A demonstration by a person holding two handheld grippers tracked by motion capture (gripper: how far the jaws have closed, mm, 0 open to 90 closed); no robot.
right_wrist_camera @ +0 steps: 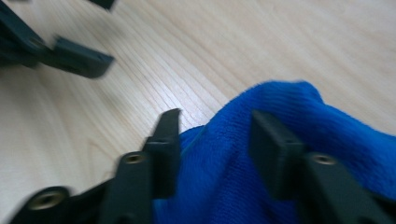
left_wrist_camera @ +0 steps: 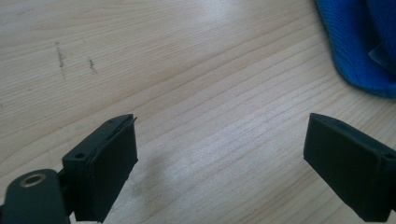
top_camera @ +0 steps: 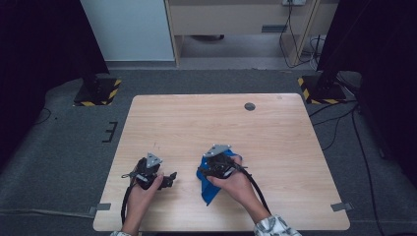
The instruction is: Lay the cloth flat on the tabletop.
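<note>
- The blue cloth (top_camera: 210, 189) lies bunched on the near middle of the wooden table (top_camera: 275, 128), under and just beside my right gripper (right_wrist_camera: 215, 140), with a corner trailing toward me.
- My right jaws stand partly spread, a raised fold of cloth between them; I judge the pads are not pressing on it.
- My left gripper (left_wrist_camera: 219, 158) hovers low over bare wood to the left, jaws spread wide and empty, with the cloth's edge just ahead of one jaw.
- I judge the cloth light, soft and limp: it will sag and drape, not hold shape.
- Its ribbed, fuzzy knit should grip my flat black pads (left_wrist_camera: 112, 163) well, with little slip and nothing fragile.
- A humped fold or a free corner is the best place to pinch; a flat single layer would be hard to lift off the smooth, pale, grained tabletop.
</note>
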